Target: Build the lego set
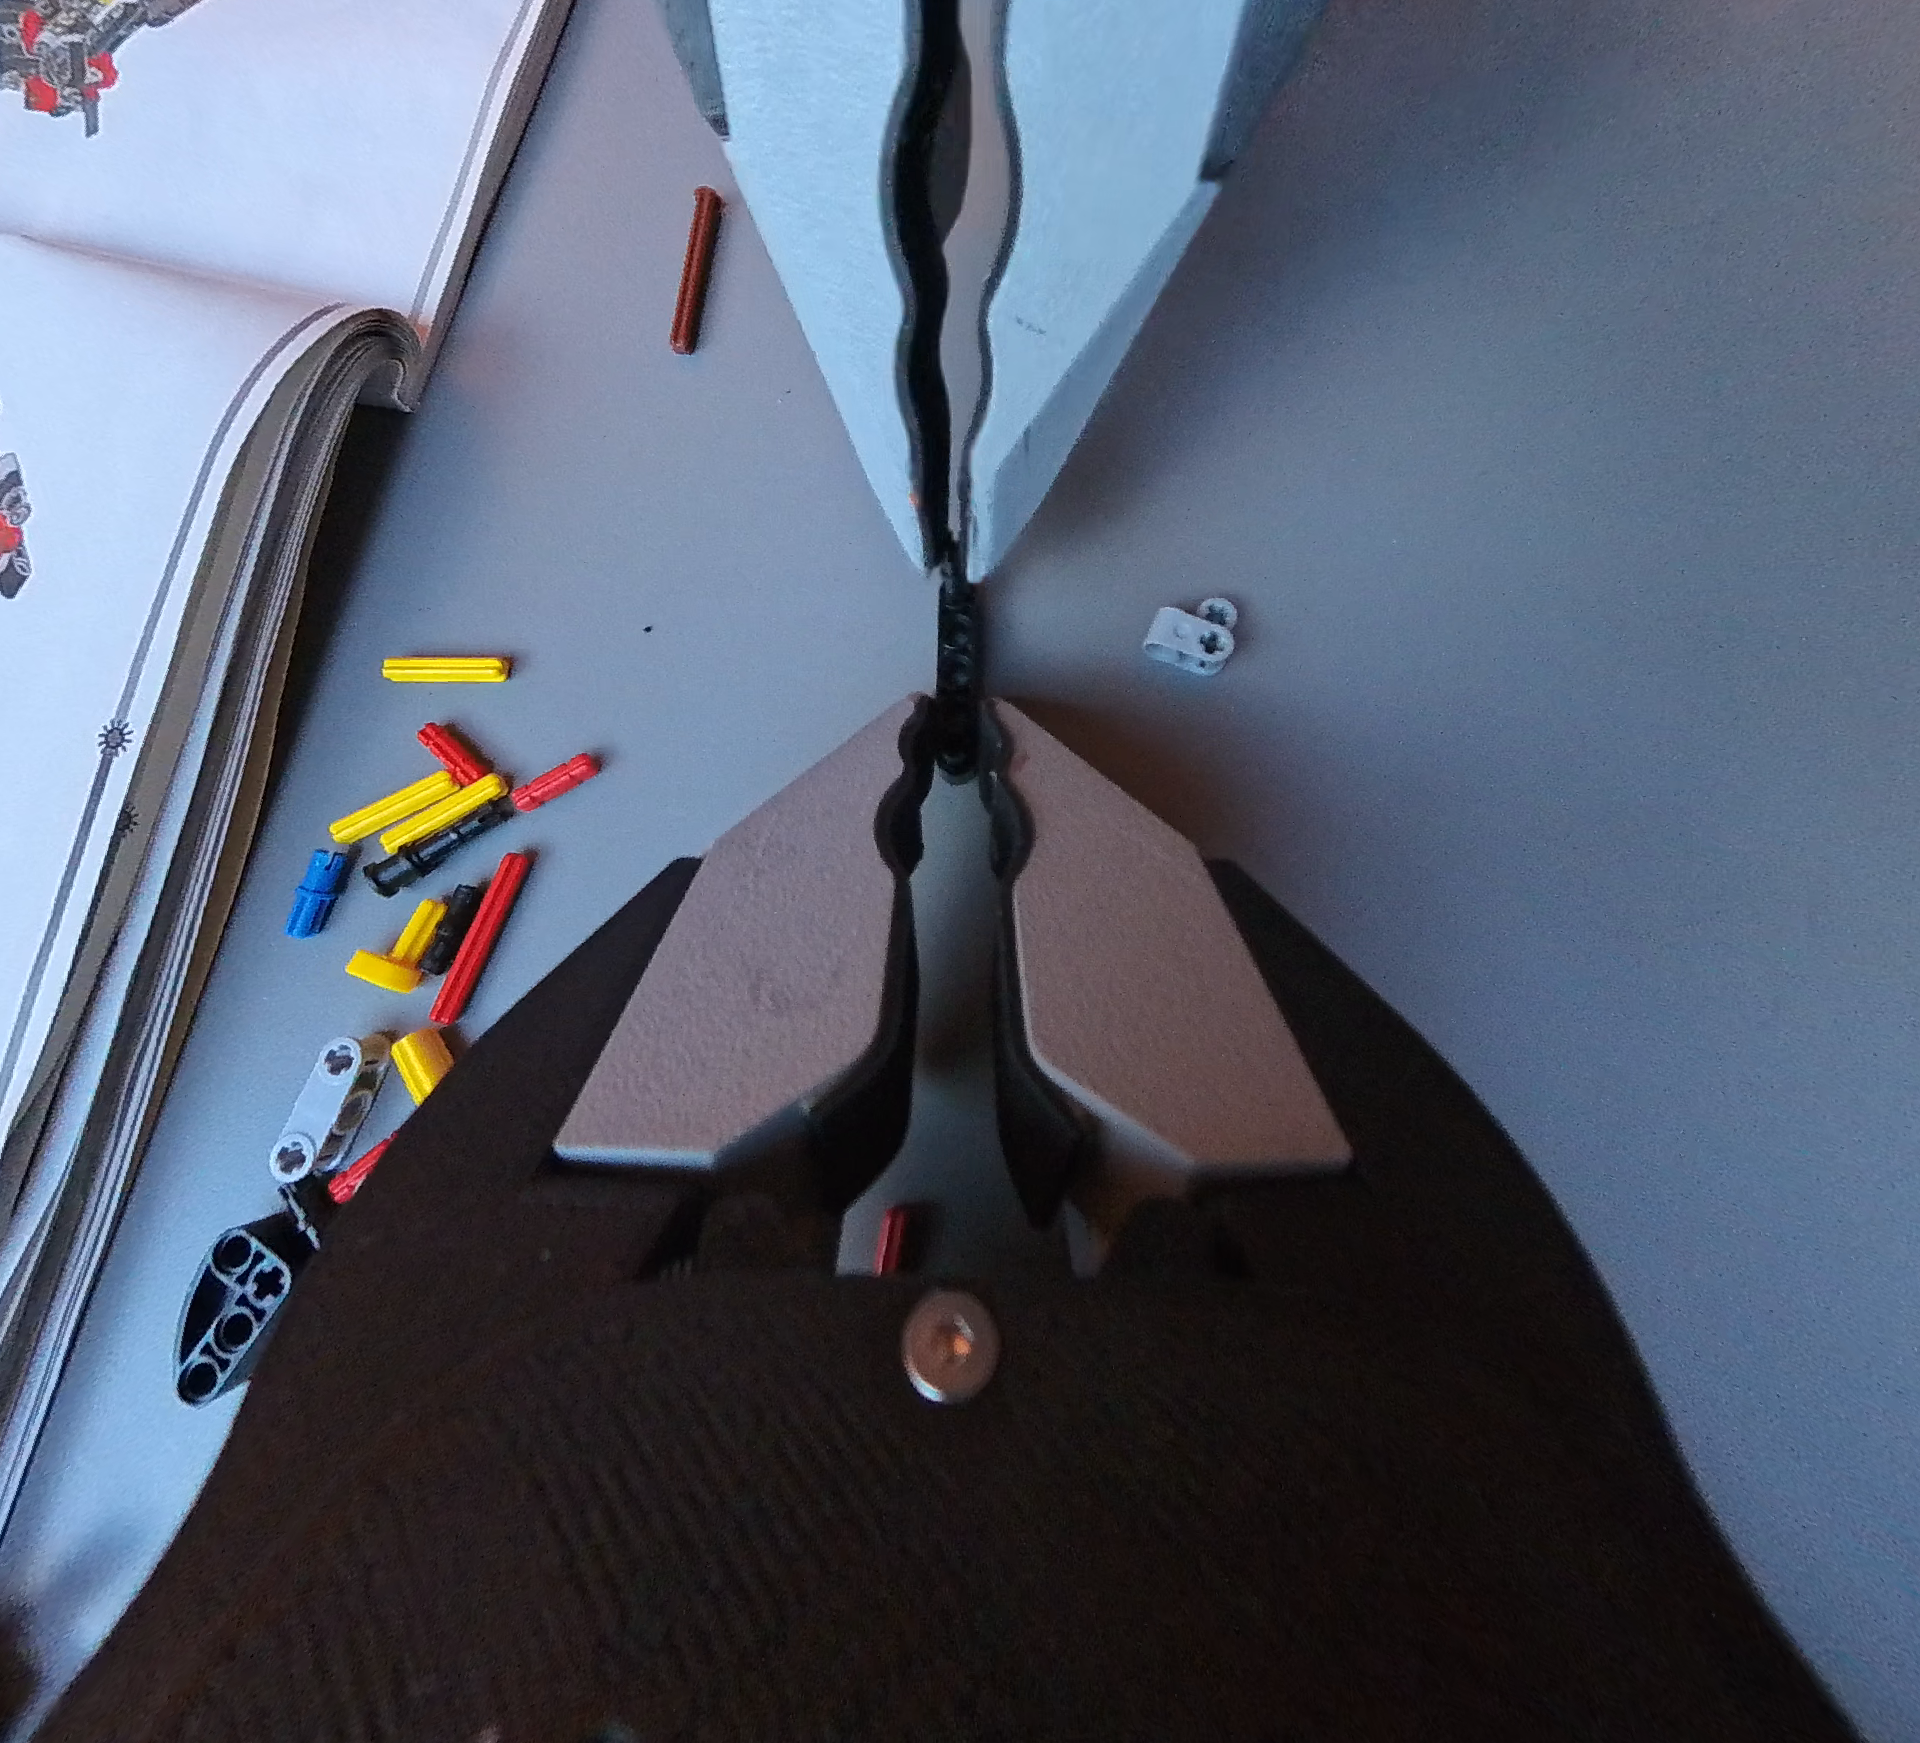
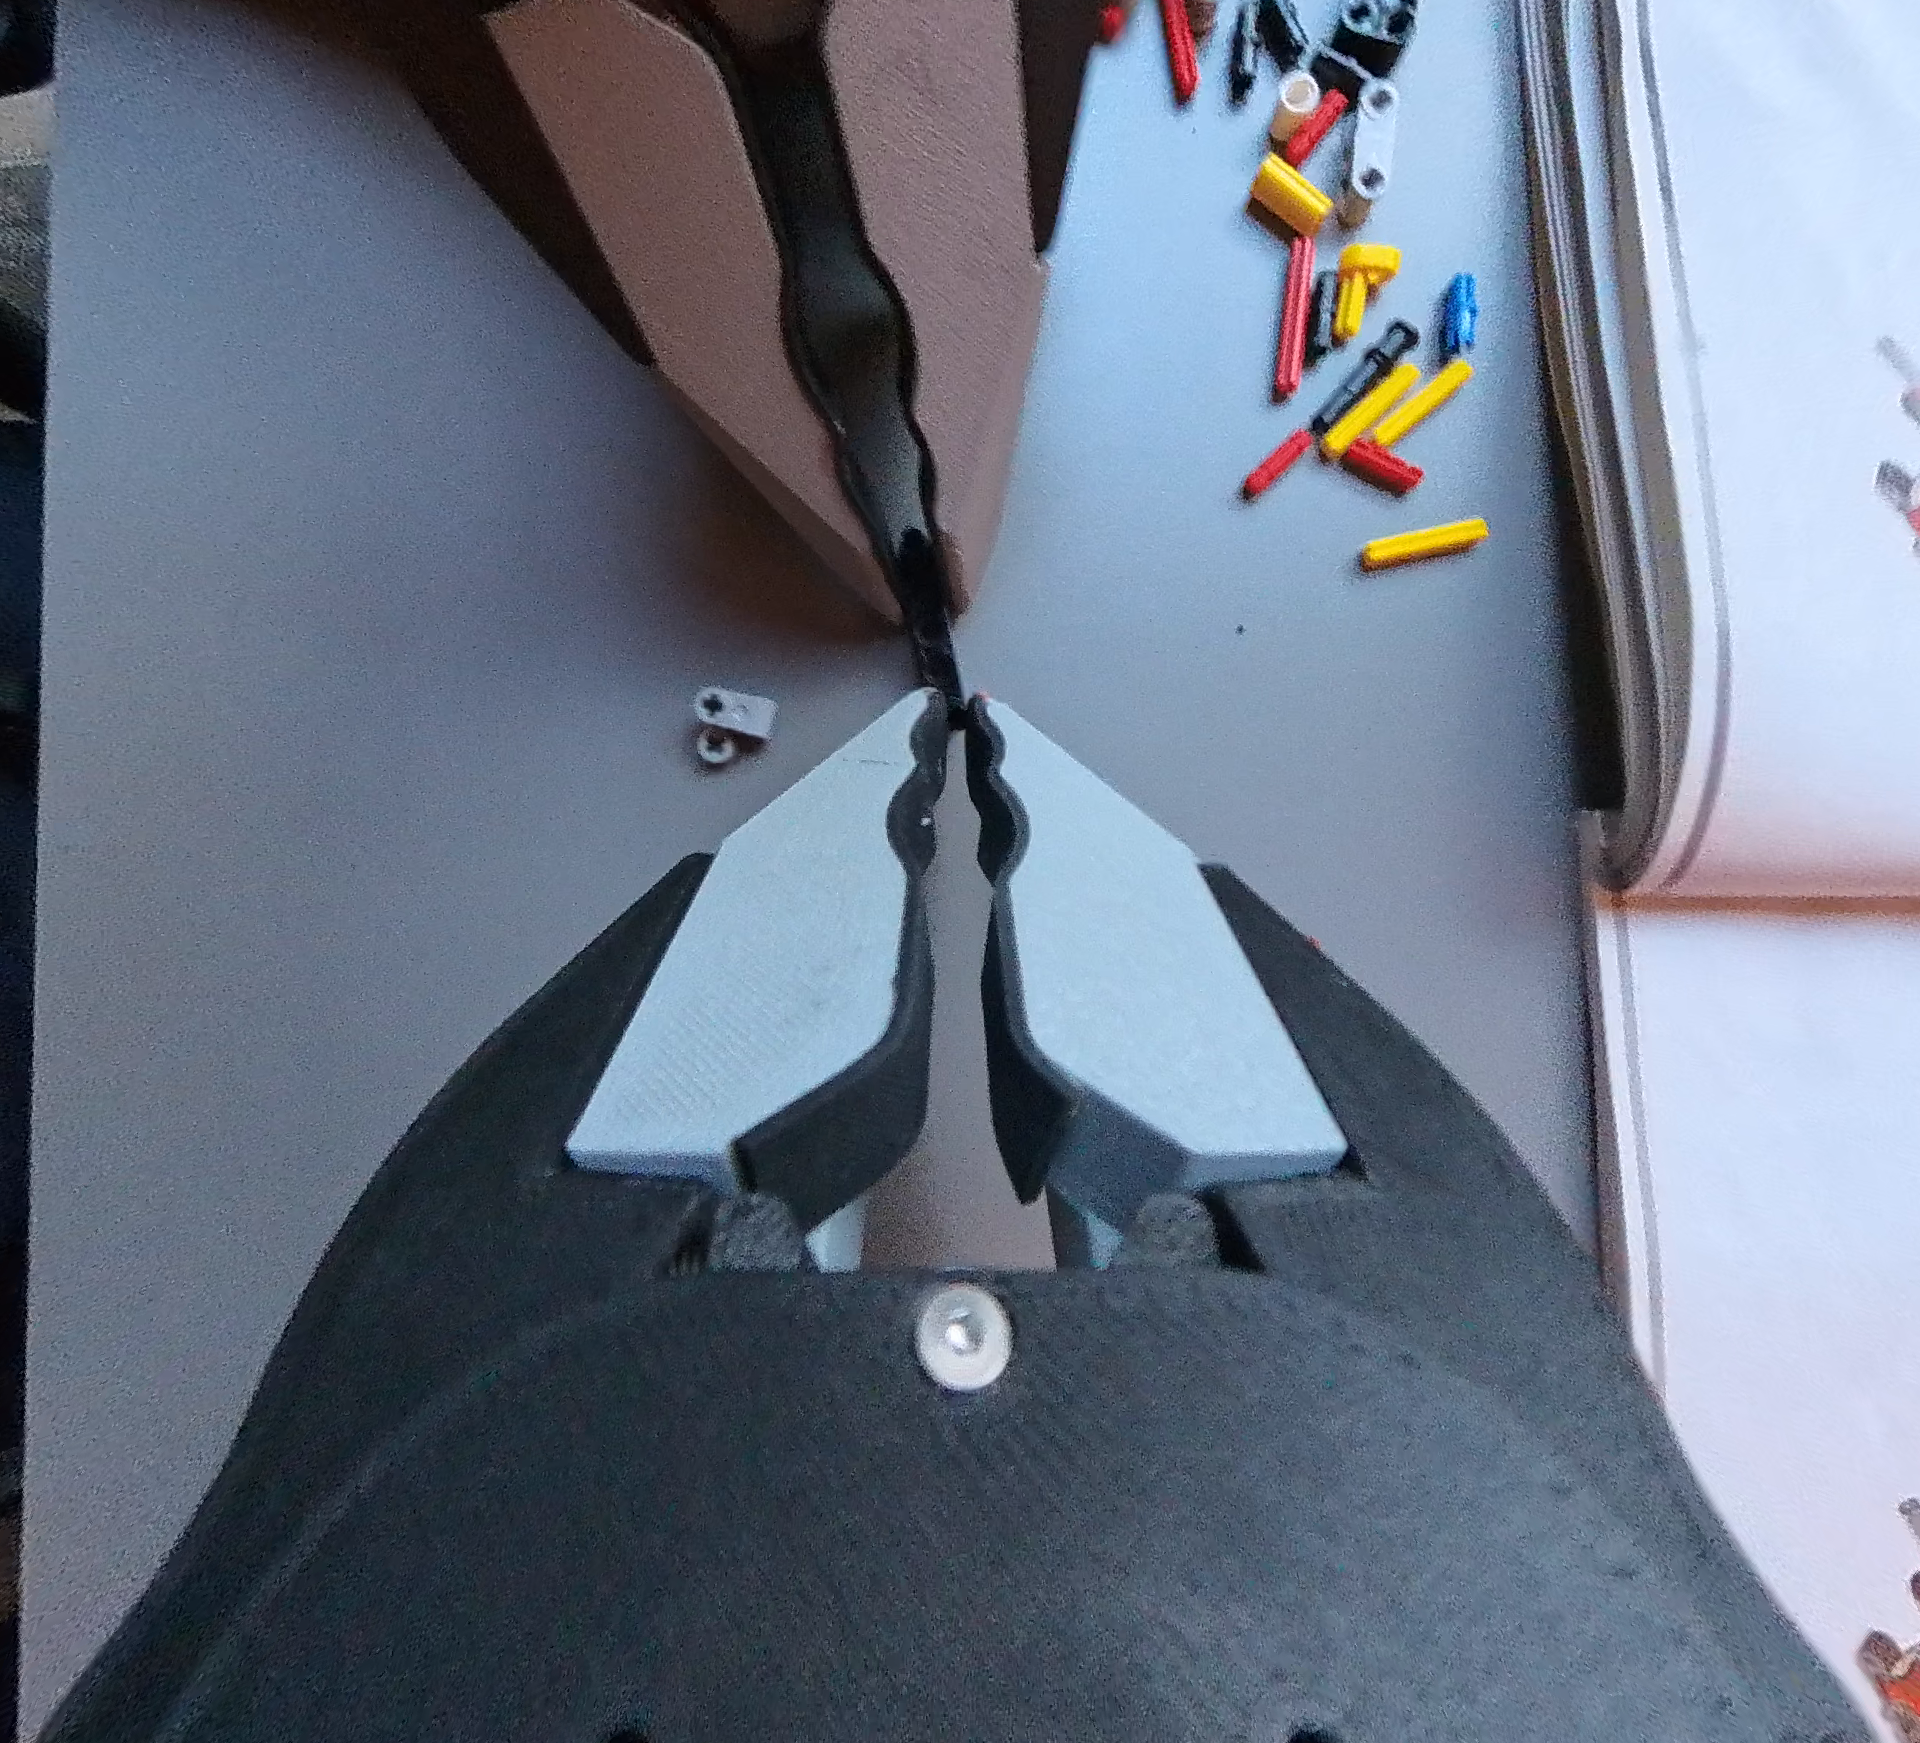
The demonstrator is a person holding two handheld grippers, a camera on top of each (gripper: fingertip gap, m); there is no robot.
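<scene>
Both claws pinching one black beam, frame centre.
You are gripping the black beam (image 1: 957,654) with left claw (image 1: 957,737) and right claw (image 2: 958,714) nearly closed; keep both aligned, without twisting.

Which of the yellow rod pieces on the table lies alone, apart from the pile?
The yellow axle lying level, nearest the open booklet. It touches nothing; the other yellow rods lie among red and black pieces.
</scene>
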